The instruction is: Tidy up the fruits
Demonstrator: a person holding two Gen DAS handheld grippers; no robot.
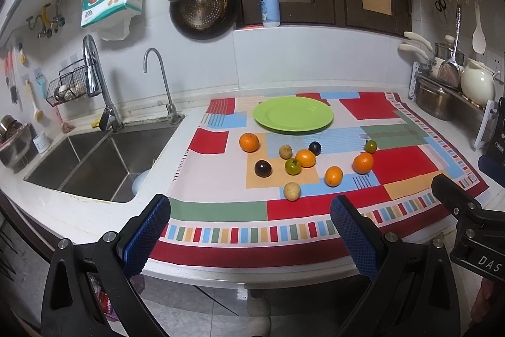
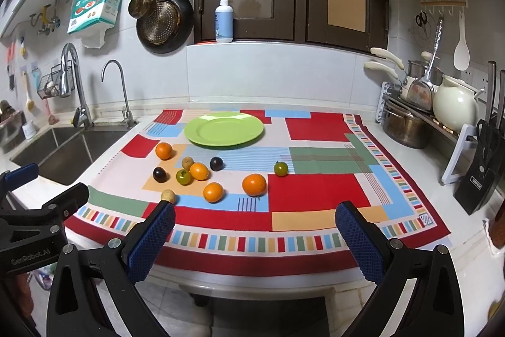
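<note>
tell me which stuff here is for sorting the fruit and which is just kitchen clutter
For the job: green plate, four oranges, two dark plums, two green tomatoes, two pale fruits.
Clutter: soap bottle, hanging pan, sink, white jug.

The left gripper [image 1: 249, 229] hangs with jaws spread wide; the right gripper [image 2: 254, 231], at its three o'clock, is equally agape.

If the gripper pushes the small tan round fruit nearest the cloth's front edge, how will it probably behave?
The tan fruit looks almost round and rests freely on the flat patterned cloth, so a push would probably make it roll. It is small and touches no other fruit, so probably light and easy to pick. Its skin looks matte, so perhaps not very slippery.
</note>
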